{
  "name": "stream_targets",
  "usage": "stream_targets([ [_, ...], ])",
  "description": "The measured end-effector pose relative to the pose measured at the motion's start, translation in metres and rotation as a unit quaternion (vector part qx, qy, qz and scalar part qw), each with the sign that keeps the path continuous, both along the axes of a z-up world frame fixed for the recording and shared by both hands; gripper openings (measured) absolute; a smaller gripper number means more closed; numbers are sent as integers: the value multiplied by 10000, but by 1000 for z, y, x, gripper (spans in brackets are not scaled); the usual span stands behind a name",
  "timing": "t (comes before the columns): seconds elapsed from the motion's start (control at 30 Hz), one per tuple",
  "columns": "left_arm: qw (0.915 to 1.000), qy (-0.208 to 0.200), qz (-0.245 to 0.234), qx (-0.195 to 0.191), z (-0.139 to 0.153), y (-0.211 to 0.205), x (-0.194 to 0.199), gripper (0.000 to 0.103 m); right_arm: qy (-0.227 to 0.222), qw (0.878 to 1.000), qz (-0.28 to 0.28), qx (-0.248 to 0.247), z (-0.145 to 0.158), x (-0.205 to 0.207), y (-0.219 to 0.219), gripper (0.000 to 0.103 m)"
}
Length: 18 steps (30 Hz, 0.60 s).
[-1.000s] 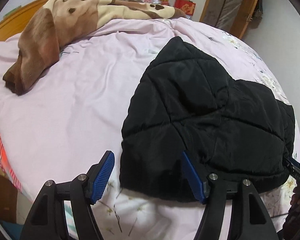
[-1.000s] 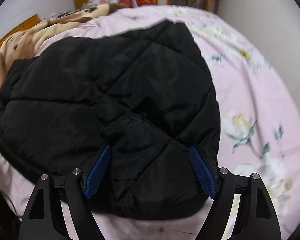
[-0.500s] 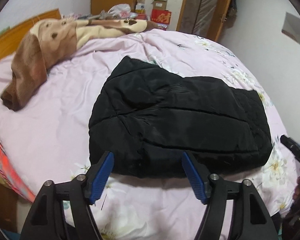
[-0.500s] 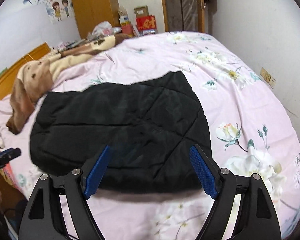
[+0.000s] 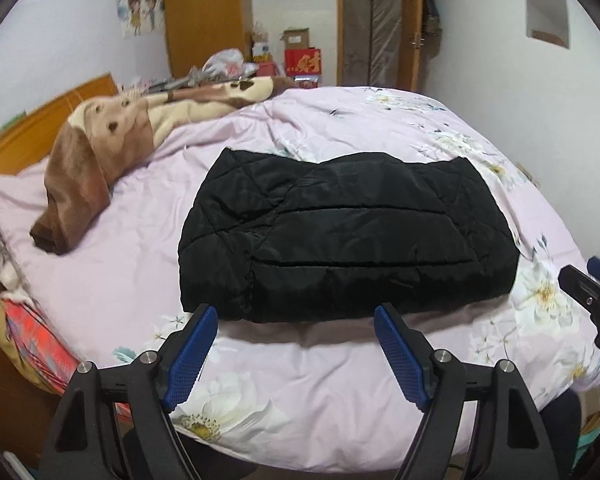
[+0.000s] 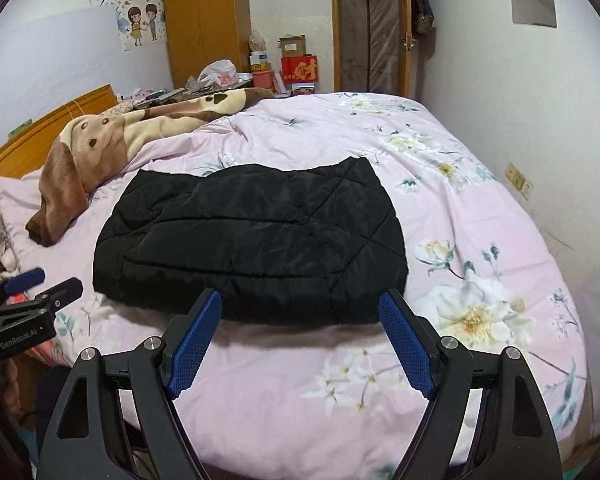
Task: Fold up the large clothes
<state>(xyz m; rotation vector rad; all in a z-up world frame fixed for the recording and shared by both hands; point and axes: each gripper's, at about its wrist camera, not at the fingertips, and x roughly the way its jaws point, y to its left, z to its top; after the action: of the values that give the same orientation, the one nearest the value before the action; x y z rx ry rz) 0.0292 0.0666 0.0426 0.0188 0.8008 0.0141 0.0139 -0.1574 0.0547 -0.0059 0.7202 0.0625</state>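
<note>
Beyond my left gripper (image 5: 294,316), whose jaws have just been opening with nothing between them, a plush brown blanket (image 5: 100,160) lies crumpled. The quilted black jacket (image 5: 340,236) sits folded on the smooth pink floral bedspread (image 5: 320,380), just ahead of my right gripper (image 6: 300,304), spread and empty.

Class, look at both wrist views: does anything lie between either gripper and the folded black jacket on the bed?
Nothing visible: only bare pink floral bedspread separates the left gripper and right gripper from the black quilted jacket.

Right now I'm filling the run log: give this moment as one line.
black quilted jacket: folded, on pink floral quilt | left gripper: open, empty | right gripper: open, empty
</note>
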Motion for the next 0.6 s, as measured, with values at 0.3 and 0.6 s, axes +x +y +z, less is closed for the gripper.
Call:
stream_targets([
  [0.3,9999,-156,31,-27,4,-15,-25,80,-99,9996,-70,-272,1,-33,19,81],
  [0.6,9996,-186,76,-204,3,-15,-33,80,-151,9997,-119,-175,3,-40,24,81],
])
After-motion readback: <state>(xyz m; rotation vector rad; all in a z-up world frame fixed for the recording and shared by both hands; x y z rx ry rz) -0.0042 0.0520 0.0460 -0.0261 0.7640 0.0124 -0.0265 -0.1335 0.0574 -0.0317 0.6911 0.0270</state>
